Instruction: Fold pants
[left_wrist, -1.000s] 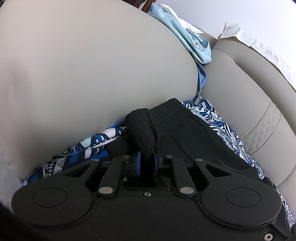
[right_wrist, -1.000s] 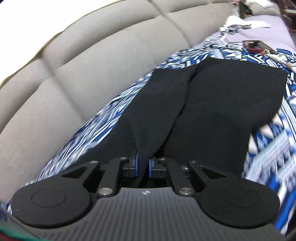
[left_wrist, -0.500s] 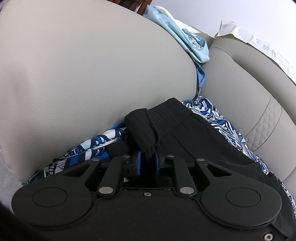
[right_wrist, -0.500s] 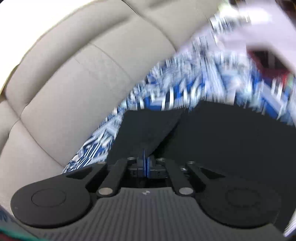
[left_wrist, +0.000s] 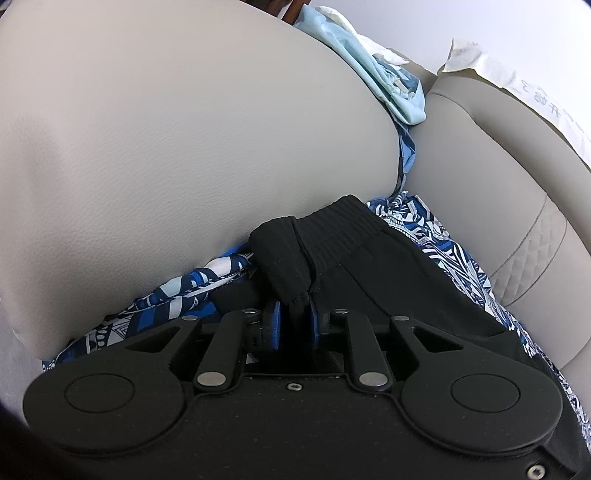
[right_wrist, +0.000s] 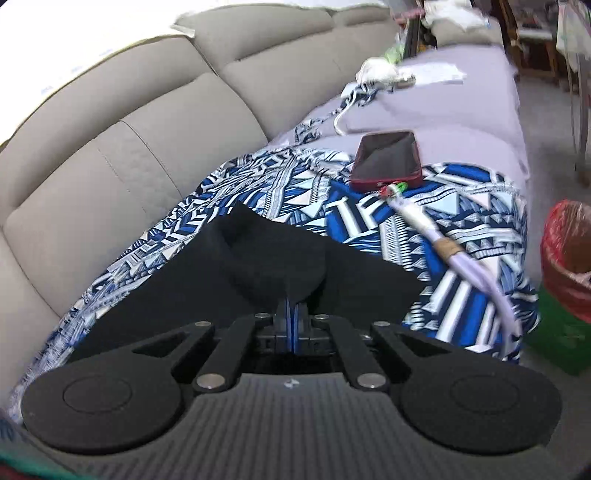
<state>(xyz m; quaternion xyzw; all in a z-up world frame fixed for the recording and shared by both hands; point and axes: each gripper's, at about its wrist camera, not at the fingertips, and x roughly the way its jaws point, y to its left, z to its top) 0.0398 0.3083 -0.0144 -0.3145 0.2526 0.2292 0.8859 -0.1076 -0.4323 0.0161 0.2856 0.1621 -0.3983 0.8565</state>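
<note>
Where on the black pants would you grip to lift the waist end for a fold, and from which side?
Grip the ribbed waistband of the pants, coming in low over the patterned cloth from the seat side, since the cushion blocks the far side. The band is thick and bunches into a firm ridge; the left gripper already pinches such a bunch there.

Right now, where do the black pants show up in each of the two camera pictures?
Left wrist view: the black pants lie center-right, ribbed waistband up, bunched in the left gripper.
Right wrist view: the pants fill the lower center, pinched in the right gripper.
Shared landmark: the blue patterned cloth under them.
</note>
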